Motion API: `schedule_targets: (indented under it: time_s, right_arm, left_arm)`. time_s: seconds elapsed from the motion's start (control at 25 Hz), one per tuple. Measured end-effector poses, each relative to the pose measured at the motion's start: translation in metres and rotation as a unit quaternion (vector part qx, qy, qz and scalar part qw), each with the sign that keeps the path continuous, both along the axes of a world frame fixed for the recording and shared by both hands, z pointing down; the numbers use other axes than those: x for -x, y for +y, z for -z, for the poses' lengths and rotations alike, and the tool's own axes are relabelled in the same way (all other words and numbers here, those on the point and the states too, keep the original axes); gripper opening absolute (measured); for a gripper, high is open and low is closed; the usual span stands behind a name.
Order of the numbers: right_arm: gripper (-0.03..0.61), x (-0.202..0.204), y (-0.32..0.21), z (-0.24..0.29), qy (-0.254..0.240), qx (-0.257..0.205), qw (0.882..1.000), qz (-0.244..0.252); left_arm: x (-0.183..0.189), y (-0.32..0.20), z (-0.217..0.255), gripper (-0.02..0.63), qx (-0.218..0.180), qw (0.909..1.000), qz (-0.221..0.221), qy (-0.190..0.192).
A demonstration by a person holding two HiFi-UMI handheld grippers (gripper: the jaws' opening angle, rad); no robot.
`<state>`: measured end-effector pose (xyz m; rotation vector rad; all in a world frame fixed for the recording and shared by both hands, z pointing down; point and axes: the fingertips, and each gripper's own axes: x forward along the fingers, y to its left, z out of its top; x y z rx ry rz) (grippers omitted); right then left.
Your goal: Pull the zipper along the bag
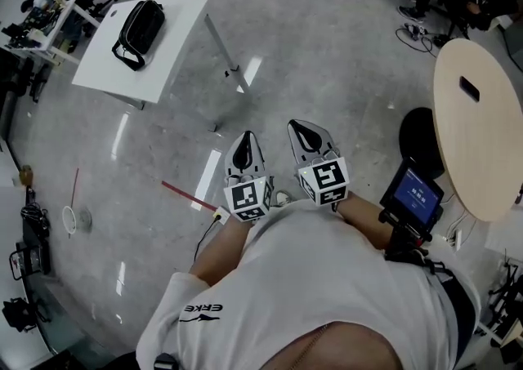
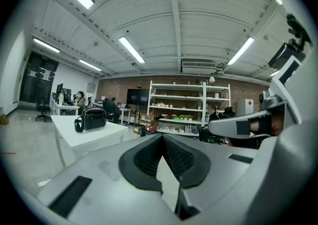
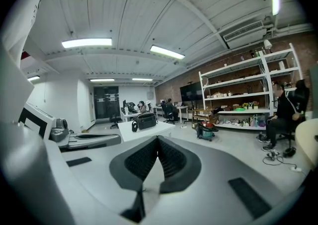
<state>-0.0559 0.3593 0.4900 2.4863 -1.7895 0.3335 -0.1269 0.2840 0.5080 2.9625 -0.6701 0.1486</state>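
The bag (image 1: 140, 29) lies on the white table (image 1: 178, 11) well ahead of the fingers and off to their left, so the step in hand looks like the approach, with the zipper untouched. The left gripper (image 1: 243, 148) and right gripper (image 1: 309, 136) hang side by side close to the person's body, and each gripper view shows the fingers closed tip to tip with nothing between them. To do this well, I would walk up square to the table's near edge, part the fingers only once the zipper pull can be seen, which it cannot from here, and steady the bag with one gripper while the other draws the pull along. The open floor (image 1: 327, 50) ahead of the fingers gives ample room; the slanted table leg (image 1: 227, 51) and the round table (image 1: 482, 140) right of the fingers are the edges to mind.
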Motion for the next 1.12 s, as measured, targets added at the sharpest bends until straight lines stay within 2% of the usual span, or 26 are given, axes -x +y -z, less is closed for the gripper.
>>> schedule_targets:
  time_s: [0.2,0.48,0.64,0.88,1.12]
  right_arm:
    - [0.005,-0.013,0.001,-0.001,0.002,0.002,1.0,-0.018]
    - [0.005,0.007,0.013,-0.016,0.004,0.002,0.999,-0.036]
    - [0.005,0.003,0.013,-0.016,0.003,-0.002,0.999,-0.035]
    - [0.005,-0.027,0.006,-0.014,-0.004,-0.012,1.0,-0.029]
    - [0.005,-0.083,-0.01,-0.007,-0.008,-0.018,1.0,-0.012]
  left_arm:
    - [-0.016,-0.002,-0.001,0.003,0.002,0.9998,-0.02,0.005]
    - [0.004,0.007,-0.013,0.004,0.004,0.9994,-0.031,0.014]
    - [0.0,0.007,-0.013,0.003,0.002,0.9994,-0.03,0.014]
    - [-0.023,0.002,-0.014,0.004,-0.001,0.9999,-0.015,0.005]
    - [-0.074,-0.013,-0.005,0.003,-0.008,1.0,0.004,0.001]
